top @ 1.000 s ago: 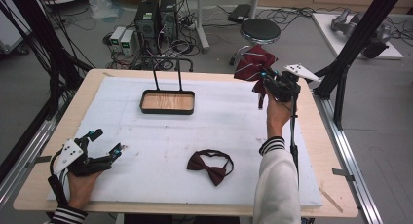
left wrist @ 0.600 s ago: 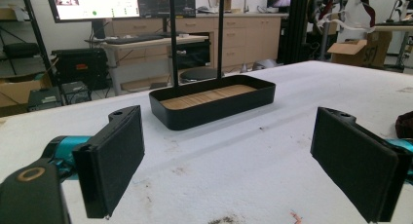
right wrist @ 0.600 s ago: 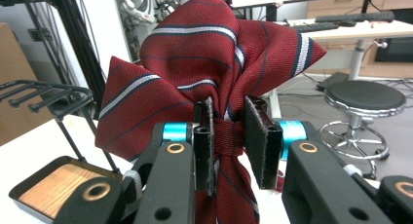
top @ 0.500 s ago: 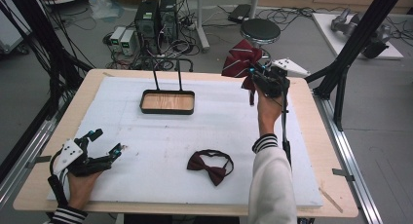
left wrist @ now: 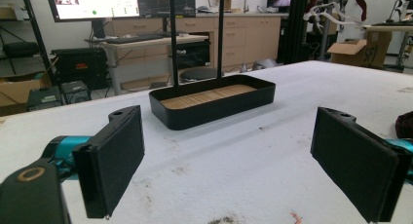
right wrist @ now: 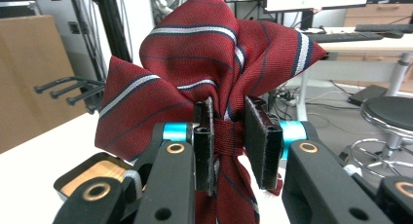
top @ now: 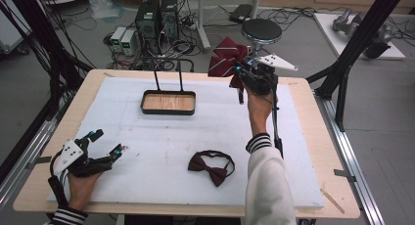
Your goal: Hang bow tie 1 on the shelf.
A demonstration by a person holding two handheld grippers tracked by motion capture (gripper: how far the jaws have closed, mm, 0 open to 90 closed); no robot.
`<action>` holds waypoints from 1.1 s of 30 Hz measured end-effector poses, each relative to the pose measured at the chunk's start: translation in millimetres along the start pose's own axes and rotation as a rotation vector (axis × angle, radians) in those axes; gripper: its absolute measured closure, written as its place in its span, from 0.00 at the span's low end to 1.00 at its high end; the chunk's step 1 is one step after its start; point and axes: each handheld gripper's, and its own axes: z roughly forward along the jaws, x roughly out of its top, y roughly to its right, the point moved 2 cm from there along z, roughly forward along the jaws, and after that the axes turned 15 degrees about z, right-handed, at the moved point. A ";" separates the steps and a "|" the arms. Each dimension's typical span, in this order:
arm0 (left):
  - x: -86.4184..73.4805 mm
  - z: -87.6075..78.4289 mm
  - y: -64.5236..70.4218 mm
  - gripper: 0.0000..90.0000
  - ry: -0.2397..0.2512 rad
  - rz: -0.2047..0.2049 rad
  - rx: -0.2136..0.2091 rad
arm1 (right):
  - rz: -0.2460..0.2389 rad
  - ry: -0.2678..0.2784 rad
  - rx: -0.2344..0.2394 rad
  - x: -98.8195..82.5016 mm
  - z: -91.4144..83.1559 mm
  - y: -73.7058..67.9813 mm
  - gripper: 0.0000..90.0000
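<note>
Fingers (right wrist: pixel 204 136) of the right gripper (right wrist: pixel 229 141) pinch the knot of a striped red bow tie (right wrist: pixel 214 63), holding it in the air above the far right part of the bench (top: pixel 293 151); the left gripper (top: pixel 105 144) rests near the bench's front left corner with its fingers spread wide and nothing between them.

Going from largest to smallest, the bench's white mat offers open ground, so the carry can run level across it without obstacles. Next comes the black tray (top: pixel 169 107) with a wooden floor and two upright posts, which looks like the likely destination; the tie's wings should be brought in low and clear of those posts. A second, dark bow tie (top: pixel 211 166) lies at the front, well apart. The grip on the knot should stay firm until the tie sits inside the rim.
</note>
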 end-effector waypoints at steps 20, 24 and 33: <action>0.0 0.3 -0.1 0.14 0.002 -0.004 -0.001 | -0.019 -0.045 0.122 -8.5 24.7 -42.1 0.83; 0.0 0.2 -0.2 0.14 0.001 -0.002 -0.002 | -0.005 -0.053 0.153 -12.0 30.4 -49.8 0.83; -0.1 0.1 -0.2 0.14 0.001 -0.005 -0.003 | -0.008 -0.075 0.199 -17.5 41.4 -67.2 0.83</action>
